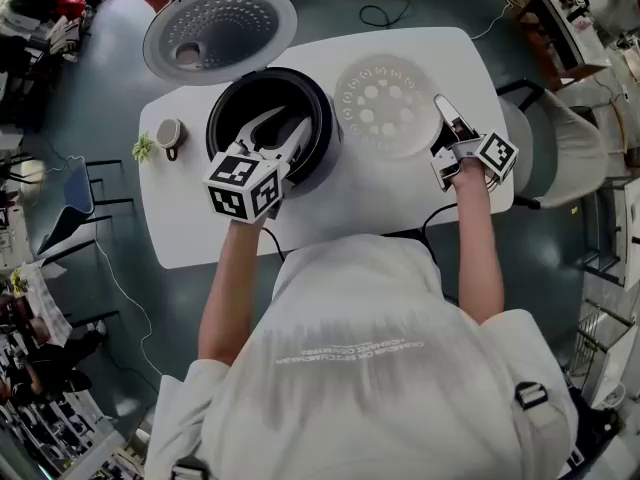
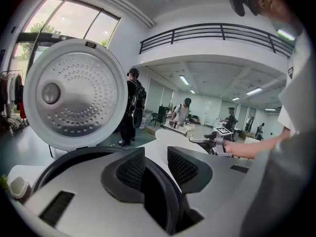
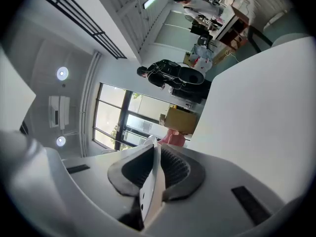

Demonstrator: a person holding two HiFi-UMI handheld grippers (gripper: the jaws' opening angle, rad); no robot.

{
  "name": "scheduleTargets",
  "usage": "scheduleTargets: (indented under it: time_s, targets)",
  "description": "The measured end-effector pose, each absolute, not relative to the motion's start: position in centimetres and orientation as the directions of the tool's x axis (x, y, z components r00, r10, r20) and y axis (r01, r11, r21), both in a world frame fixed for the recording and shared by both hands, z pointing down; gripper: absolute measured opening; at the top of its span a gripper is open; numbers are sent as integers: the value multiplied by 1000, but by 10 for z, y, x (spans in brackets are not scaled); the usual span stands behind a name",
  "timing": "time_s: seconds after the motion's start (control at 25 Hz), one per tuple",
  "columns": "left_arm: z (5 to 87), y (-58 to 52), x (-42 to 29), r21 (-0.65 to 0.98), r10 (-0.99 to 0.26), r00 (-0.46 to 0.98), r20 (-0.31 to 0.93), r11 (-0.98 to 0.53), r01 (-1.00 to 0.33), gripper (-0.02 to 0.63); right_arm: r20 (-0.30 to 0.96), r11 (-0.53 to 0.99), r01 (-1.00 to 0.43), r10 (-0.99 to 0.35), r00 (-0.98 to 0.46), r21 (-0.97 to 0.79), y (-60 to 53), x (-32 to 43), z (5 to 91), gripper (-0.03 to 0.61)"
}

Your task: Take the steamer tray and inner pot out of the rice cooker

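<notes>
While my left gripper (image 1: 285, 128) hangs over the open rice cooker (image 1: 328, 153) at the middle of the white desk (image 1: 370, 198), its jaws stand apart on either side of the inner pot's near rim, one inside the pot and one outside. In the left gripper view that dark rim runs up between the two pads of the gripper (image 2: 155, 162), which do not plainly press on it. The black inner pot (image 1: 255, 98) sits in the cooker body. The cooker's lid (image 1: 220, 28) is thrown back on the far left, its dimpled metal underside facing up, and it fills the left of the left gripper view (image 2: 71, 95).

My right gripper (image 1: 442, 113) is clamped on the right edge of the steamer tray (image 1: 385, 103), a pale round disc with holes. The tray is out of the cooker and lies flat just right of it, over the desk. Whether it touches the desk I cannot tell. In the right gripper view the gripper (image 3: 155, 154) has its jaws closed on the thin white edge of the tray (image 3: 150, 191), with the desk top (image 3: 266, 107) filling the right side.

A small cup (image 1: 168, 136) stands on the desk left of the cooker. A chair (image 1: 560, 148) stands at the desk's right end.
</notes>
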State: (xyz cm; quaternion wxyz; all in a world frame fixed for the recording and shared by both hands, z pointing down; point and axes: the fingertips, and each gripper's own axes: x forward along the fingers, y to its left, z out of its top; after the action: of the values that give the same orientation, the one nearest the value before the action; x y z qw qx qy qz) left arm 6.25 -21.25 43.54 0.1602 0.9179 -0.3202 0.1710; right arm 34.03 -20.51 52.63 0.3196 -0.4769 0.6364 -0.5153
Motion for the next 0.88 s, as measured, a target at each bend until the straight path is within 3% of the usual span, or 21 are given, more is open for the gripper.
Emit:
scheduleTargets:
  time_s: [0.28, 0.52, 0.88]
  targets:
    - [462, -229, 90, 198, -577, 669, 468, -669, -716, 150, 145, -82, -209, -940, -308, -974, -209, 405, 581, 60]
    - [470, -236, 121, 153, -602, 611, 514, -637, -756, 149, 206, -142, -234, -939, -275, -962, -226, 472, 608, 61]
    - [491, -240, 136, 78, -589, 555, 587, -642, -763, 149, 270, -201, -254, -921, -280, -946, -274, 487, 660, 63]
